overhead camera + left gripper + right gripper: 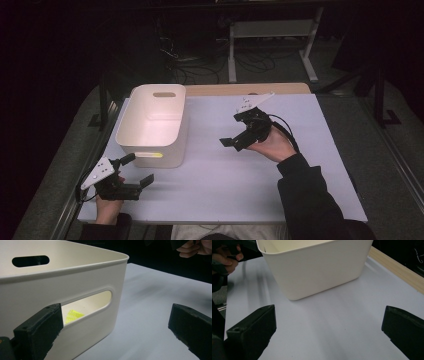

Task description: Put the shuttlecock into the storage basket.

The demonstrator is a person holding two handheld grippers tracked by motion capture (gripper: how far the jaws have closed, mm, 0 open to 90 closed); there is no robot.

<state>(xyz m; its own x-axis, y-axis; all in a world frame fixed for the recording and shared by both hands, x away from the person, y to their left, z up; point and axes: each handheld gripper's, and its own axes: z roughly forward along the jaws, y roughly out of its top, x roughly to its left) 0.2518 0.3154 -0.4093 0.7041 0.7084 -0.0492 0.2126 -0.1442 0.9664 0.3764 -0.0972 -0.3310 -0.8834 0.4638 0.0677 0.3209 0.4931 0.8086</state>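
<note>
I hold a gripper in each hand over the bench (280, 190), which is covered by a pale sheet, and both pairs of jaws stand spread wide with nothing between them. My left gripper (136, 170) sits low at the near left corner of the bench, just beside the near wall of the white bin (172, 142), close to it but not touching as far as I can tell. In the left gripper view, the bin (82, 285) rises right in front of my jaws, its near wall cut by a long handle slot, and through that slot I see a small yellow thing (72, 315) lying on the floor of the bin; I cannot tell what it is. A second handle slot shows in the far wall. The bin stands upright on the left half of the bench, its far end near the wooden edge strip (250, 89) at the back. My right gripper (234, 131) hangs above the middle of the bench, to the right of the bin and well apart from it, its jaws turned toward the bin. In the right gripper view, the bin (317, 270) stands ahead of my open jaws across a bare stretch of sheet, and my left hand (227, 258) shows past it at the upper left.
</note>
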